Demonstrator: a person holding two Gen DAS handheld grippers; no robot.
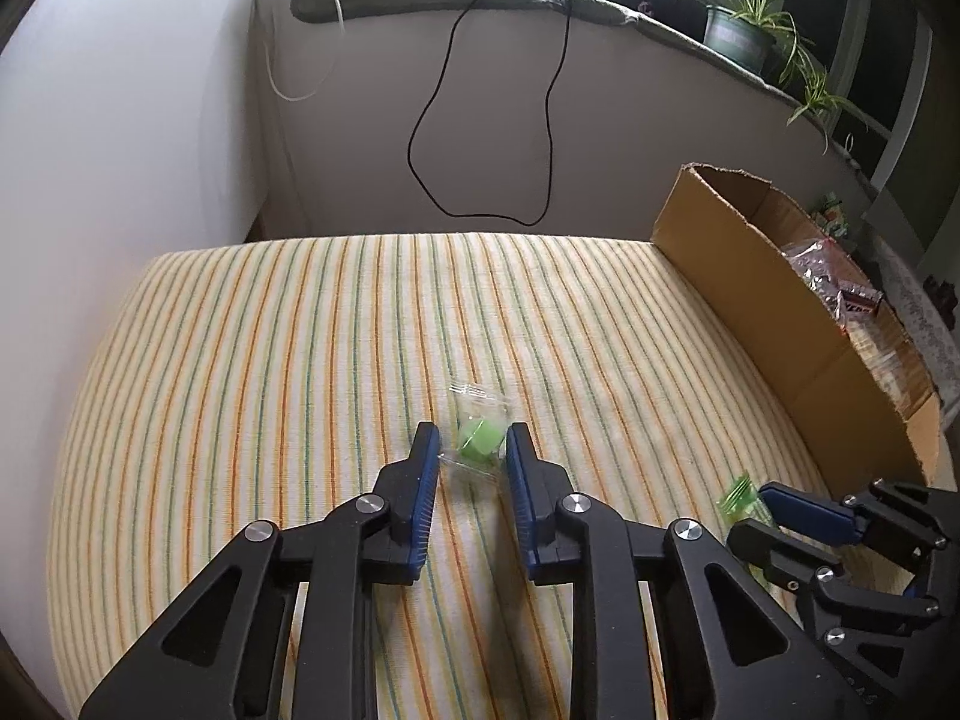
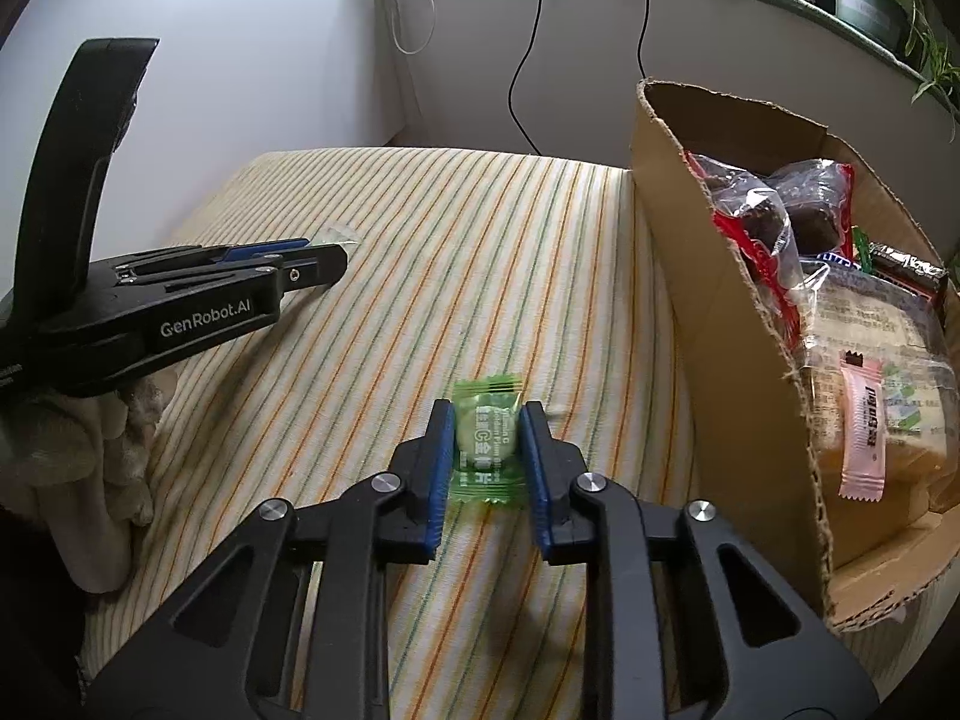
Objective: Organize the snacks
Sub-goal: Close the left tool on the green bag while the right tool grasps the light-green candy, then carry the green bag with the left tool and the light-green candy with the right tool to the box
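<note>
Both tongs are low over the striped cloth (image 1: 270,360). Left gripper (image 1: 467,441) straddles a clear-wrapped green candy (image 1: 477,435), blue pads (image 1: 427,480) flanking it on each side, though whether they actually pinch the wrapper is hard to tell. Right gripper (image 2: 485,441) is clamped on a green candy packet (image 2: 486,441), pads pressed against both of its edges. Over on the right stands the cardboard box (image 2: 708,276), already loaded with wrapped snacks: a pink sachet (image 2: 864,432) near the front, dark cakes in red-trimmed bags (image 2: 774,204) at the far end.
</note>
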